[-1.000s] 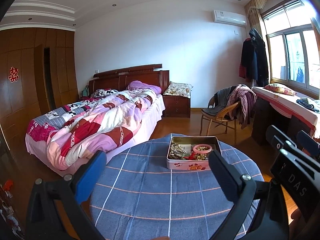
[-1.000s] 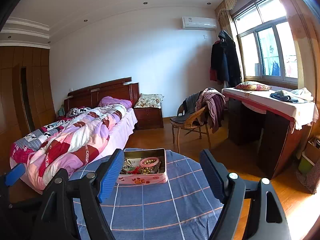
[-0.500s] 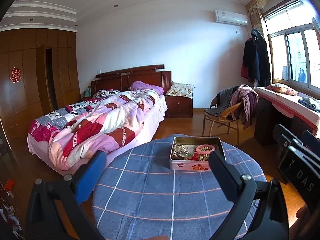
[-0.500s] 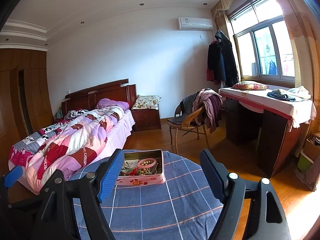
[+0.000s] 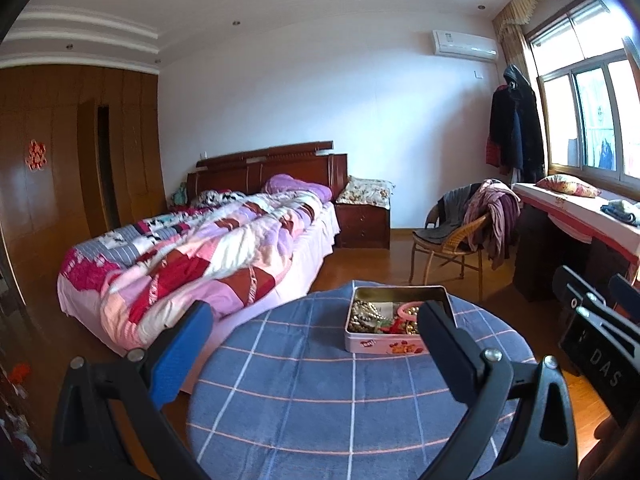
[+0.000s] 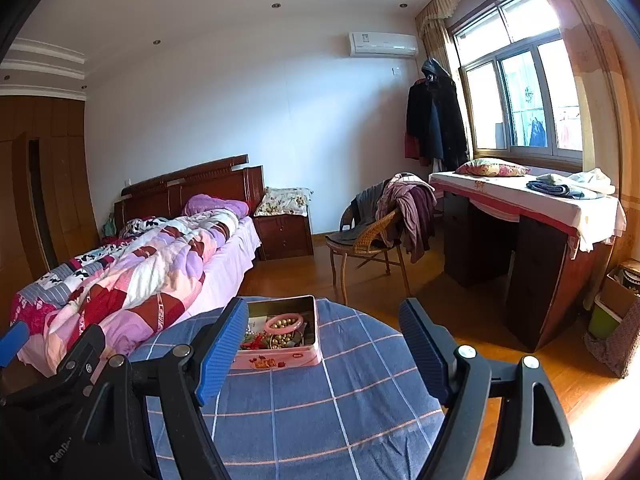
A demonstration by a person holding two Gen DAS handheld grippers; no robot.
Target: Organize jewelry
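Note:
A pink open tin (image 5: 384,345) (image 6: 280,358) sits at the far side of a round table with a blue checked cloth (image 5: 320,400) (image 6: 320,408). It holds a tangle of jewelry: gold bead strands (image 5: 362,316), a pink bangle (image 6: 285,323) and red pieces. My left gripper (image 5: 312,344) is open and empty, well short of the tin. My right gripper (image 6: 324,340) is open and empty, above the near part of the table. The right gripper also shows at the right edge of the left wrist view (image 5: 592,320).
A bed with a patchwork quilt (image 5: 192,256) stands left of the table. A wicker chair draped with clothes (image 6: 380,232) and a covered desk (image 6: 528,208) under the window stand to the right. Wooden floor surrounds the table.
Both views have shifted a little: the tin now sits further right in the left wrist view and slightly closer in the right wrist view. Both grippers stay open.

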